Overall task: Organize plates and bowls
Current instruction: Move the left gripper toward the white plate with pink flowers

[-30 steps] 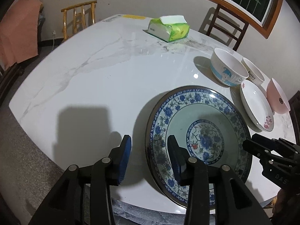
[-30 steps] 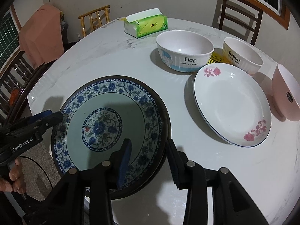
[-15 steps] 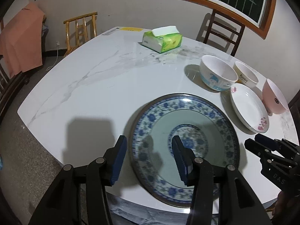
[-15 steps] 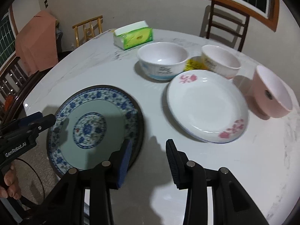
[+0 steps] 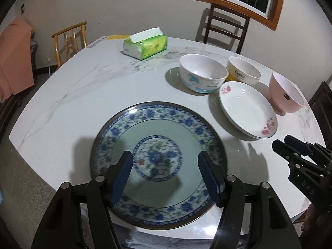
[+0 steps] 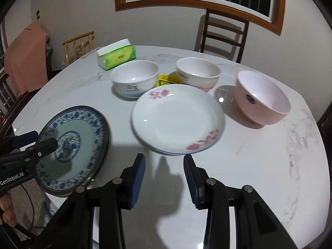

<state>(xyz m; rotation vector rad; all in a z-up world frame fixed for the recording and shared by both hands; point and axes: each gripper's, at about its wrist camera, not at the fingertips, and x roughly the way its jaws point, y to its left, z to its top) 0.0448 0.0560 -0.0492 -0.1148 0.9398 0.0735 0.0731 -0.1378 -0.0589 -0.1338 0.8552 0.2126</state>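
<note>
A large blue-patterned plate [image 5: 159,128] lies flat at the table's near edge; it also shows in the right wrist view [image 6: 87,124]. My left gripper [image 5: 164,161] is open above its middle, holding nothing. A white plate with pink flowers [image 6: 178,120] [image 5: 247,105] lies to the right of it. My right gripper [image 6: 164,164] is open and empty just in front of the white plate. Behind stand a white bowl with blue print [image 6: 134,81], a yellow-and-white bowl [image 6: 197,72] and a pink bowl [image 6: 261,97].
The white marble table [image 6: 259,166] carries a green tissue pack [image 6: 117,56] at the back. Wooden chairs [image 6: 224,35] stand behind the table. The blue plate overhangs the table's near edge slightly.
Both grippers let go of the blue plate's rim, drew back and rose. The left gripper opened wider over the plate. The right gripper swung right toward the white plate.
</note>
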